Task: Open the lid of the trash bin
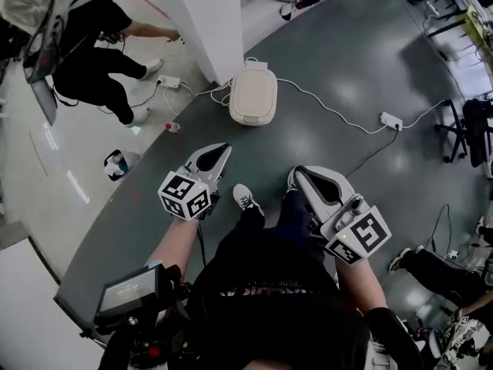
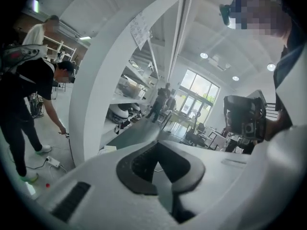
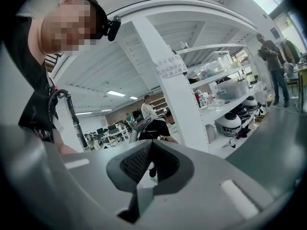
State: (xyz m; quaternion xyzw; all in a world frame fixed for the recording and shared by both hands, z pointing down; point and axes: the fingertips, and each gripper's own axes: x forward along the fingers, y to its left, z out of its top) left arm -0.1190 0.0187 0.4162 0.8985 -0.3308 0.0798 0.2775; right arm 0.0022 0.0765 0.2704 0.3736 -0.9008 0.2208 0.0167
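The trash bin is a cream, rounded box with its lid down, standing on the grey floor beside a white pillar, seen in the head view. My left gripper hangs in the air short of the bin and a little to its left, jaws shut with nothing in them. My right gripper is lower and to the right, farther from the bin, jaws also together and empty. In the left gripper view the left gripper's pads meet at the tip. The right gripper view shows the right gripper closed the same way.
The white pillar rises just behind the bin. A white cable runs from it to a power strip on the right. A person crouches at the upper left, near a small bottle. A chair frame stands at the right edge.
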